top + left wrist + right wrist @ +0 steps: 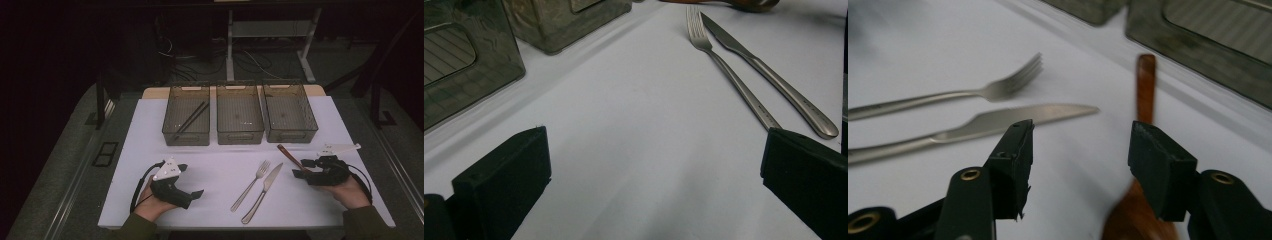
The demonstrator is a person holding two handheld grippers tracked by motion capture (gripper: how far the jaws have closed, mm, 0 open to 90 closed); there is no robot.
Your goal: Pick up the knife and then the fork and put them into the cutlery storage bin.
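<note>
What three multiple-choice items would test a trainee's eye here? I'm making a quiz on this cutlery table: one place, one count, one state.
1. Where do the chopsticks lie?
A. left bin
B. middle bin
C. on the table

2. How many bins stand in the row?
A. two
B. three
C. four

3. How do the right gripper jaws stand?
A. clamped on the fork
B. open, with the wooden spoon by them
C. clamped on the knife

Answers: 1 A, dark sticks cross the left bin's floor; 2 B, three stand side by side; 3 B, a gap shows between the jaws.
</note>
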